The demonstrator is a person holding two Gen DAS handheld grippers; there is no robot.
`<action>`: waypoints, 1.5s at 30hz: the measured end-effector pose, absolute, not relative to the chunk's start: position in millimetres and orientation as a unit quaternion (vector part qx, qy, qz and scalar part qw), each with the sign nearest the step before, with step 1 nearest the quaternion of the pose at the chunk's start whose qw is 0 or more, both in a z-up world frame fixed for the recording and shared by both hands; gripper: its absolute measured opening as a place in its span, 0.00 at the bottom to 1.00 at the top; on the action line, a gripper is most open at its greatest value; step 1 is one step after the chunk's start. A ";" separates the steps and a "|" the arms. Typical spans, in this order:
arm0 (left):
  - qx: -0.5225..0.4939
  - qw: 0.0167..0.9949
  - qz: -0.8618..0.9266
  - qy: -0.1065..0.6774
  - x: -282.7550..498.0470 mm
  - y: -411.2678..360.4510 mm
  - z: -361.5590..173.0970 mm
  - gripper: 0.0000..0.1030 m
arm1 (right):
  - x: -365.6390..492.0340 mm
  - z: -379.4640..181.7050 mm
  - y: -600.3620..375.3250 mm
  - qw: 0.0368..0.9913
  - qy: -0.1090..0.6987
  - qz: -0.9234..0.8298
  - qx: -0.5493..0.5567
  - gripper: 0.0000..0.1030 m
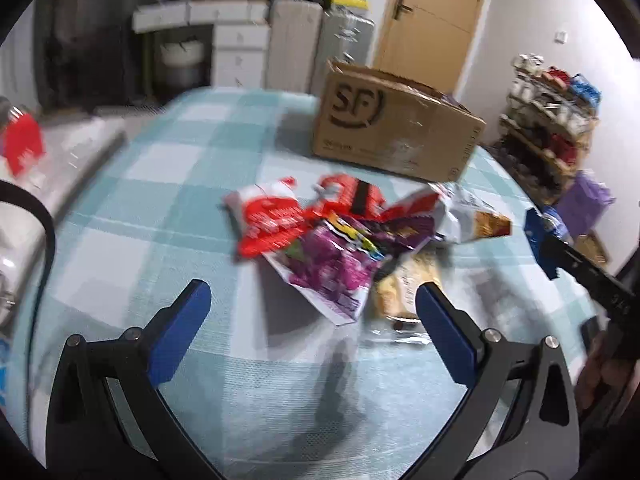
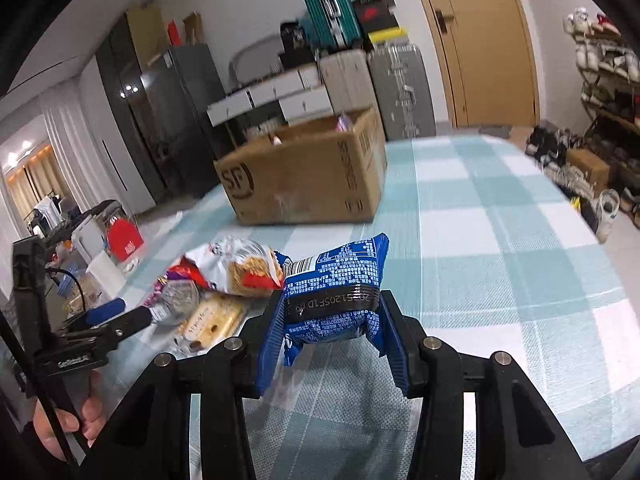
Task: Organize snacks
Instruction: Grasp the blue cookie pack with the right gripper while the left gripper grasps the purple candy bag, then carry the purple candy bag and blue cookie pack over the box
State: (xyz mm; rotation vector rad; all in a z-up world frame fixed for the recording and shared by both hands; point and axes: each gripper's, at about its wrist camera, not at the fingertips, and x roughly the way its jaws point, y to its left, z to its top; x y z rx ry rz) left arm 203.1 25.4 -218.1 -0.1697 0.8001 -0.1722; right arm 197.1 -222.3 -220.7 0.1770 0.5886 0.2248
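Between the right gripper (image 2: 332,312) fingers sits, seemingly pinched, a blue snack packet (image 2: 340,280).

The left wrist view looked down across the checked table (image 1: 168,168) toward the cardboard box (image 1: 392,132) at one o'clock. The right wrist view, angled lower, saw that box (image 2: 304,176) at twelve o'clock.

A blue printed snack packet (image 2: 338,296) sits pinched and raised above the checked tablecloth, right of a heap of red, purple and white snack bags (image 1: 320,236), with the open cardboard box (image 2: 308,172) beyond.
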 end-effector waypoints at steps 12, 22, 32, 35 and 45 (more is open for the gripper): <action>-0.155 0.885 -0.111 0.424 234.8 31.8 -211.3 0.99 | 186.2 -214.0 -215.6 0.951 0.268 0.134 0.074 0.45; -0.214 0.856 -0.104 0.460 262.1 25.5 -235.0 0.91 | 184.1 -214.2 -222.5 0.949 0.262 0.149 0.095 0.45; -0.217 0.861 -0.109 0.447 250.1 29.7 -238.4 0.41 | 184.6 -214.5 -222.6 0.948 0.260 0.156 0.099 0.45; -0.178 0.875 -0.097 0.440 243.2 28.1 -232.6 0.40 | 185.0 -214.7 -222.7 0.948 0.260 0.156 0.099 0.45; -0.118 0.899 -0.110 0.407 223.3 15.5 -197.9 0.40 | 183.7 -215.2 -226.5 0.948 0.255 0.153 0.111 0.45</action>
